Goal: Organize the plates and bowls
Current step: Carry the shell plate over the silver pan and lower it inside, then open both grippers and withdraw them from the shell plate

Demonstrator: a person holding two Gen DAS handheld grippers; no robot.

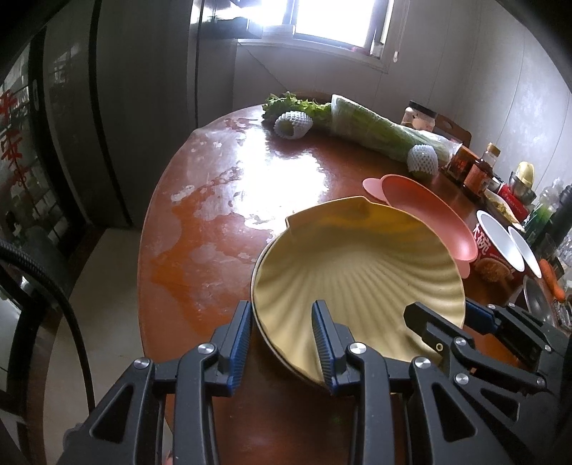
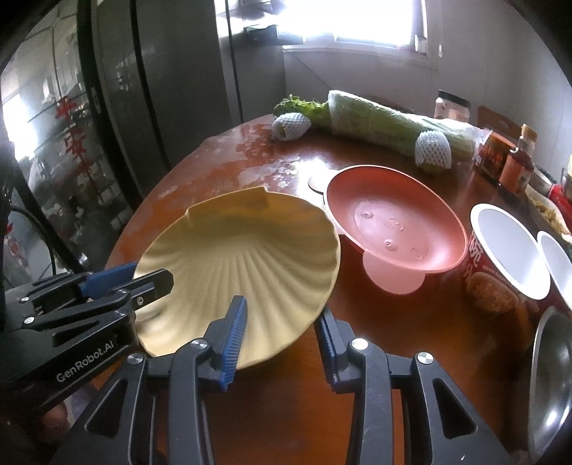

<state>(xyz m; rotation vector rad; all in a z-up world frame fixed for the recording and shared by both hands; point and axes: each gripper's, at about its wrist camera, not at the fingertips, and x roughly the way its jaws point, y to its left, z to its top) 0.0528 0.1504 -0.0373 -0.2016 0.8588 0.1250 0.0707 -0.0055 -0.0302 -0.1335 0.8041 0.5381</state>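
Between both grippers, yellow shell plate [image 2: 246, 257] tilts, hinge end away

A home kitchen or dining corner — the worn, glossy round wooden table [image 2: 357, 357] under the left gripper [image 1: 284, 343] carries everyday food and dishes. Far ahead of the claw lie a wrapped cabbage [image 2: 379, 118] and foam-netted fruit [image 2: 432, 150]; to its right stand sauce bottles [image 1: 477, 171], a jar [image 1: 420, 116] and instant-noodle cups [image 2: 500, 264]. Beyond the table a bright window [image 1: 336, 21] sits in a plain wall — and left of the claw stands a tall grey fridge [image 1: 143, 89].
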